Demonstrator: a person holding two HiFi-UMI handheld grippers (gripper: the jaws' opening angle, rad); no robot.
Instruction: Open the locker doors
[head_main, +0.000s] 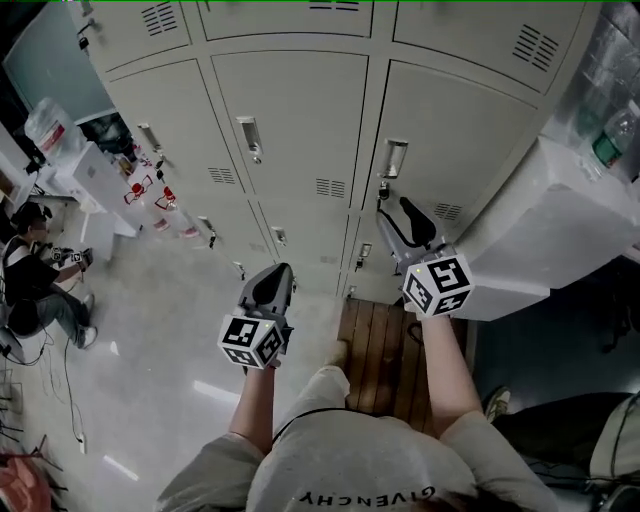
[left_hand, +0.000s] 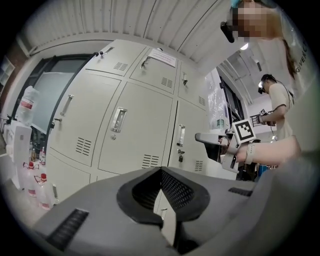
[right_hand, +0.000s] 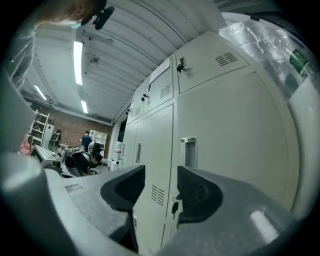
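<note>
Beige locker doors fill the wall ahead, all closed. My right gripper (head_main: 400, 217) (right_hand: 161, 175) is open with nothing between its pads. It hovers just below the recessed handle (head_main: 393, 158) (right_hand: 189, 152) of the right locker door (head_main: 470, 120), close to the key (head_main: 382, 188) (right_hand: 175, 206) hanging in its lock, touching neither. My left gripper (head_main: 272, 283) (left_hand: 160, 172) is shut and empty. It hangs lower and further back, pointed toward the middle locker door (head_main: 290, 110) and its handle (head_main: 250, 137) (left_hand: 118, 119). The right gripper also shows in the left gripper view (left_hand: 215, 141).
A white cabinet (head_main: 560, 230) juts out right of the lockers, with wrapped bottles (head_main: 610, 90) on top. A water dispenser (head_main: 70, 160) and small bottles (head_main: 150, 190) stand at the left. A person (head_main: 40, 285) crouches on the floor at far left. A wooden pallet (head_main: 385, 350) lies underfoot.
</note>
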